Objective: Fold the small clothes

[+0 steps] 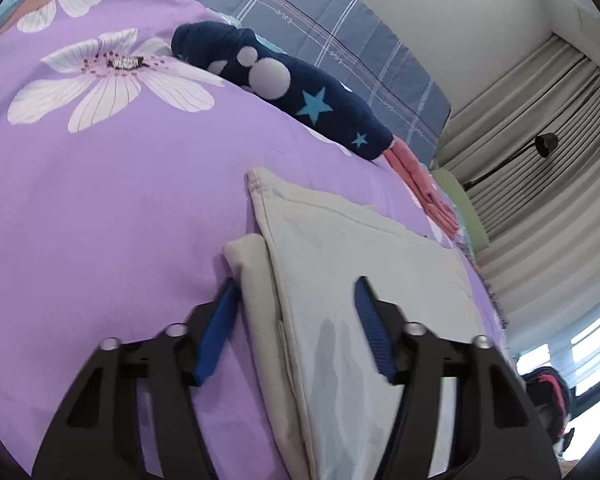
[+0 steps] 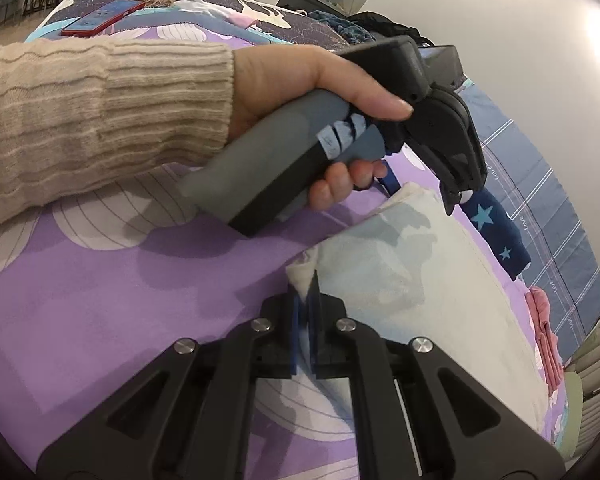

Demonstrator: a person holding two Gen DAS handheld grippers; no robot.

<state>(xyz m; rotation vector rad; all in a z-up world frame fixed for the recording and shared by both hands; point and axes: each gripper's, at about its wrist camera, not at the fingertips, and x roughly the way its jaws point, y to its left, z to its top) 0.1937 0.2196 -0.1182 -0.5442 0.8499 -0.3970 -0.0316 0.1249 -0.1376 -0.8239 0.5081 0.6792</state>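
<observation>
Cream garment (image 1: 364, 264) lies between spread left gripper (image 1: 296, 312) fingers; right gripper (image 2: 306, 292) pinches its near corner

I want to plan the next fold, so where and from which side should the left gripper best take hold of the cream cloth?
Probably the free corner of the cream cloth, the lower layer peeking out beside the left gripper. Its jaws are open and straddle that edge, so come in low from the near side. The right gripper is shut on the other near corner.
</observation>
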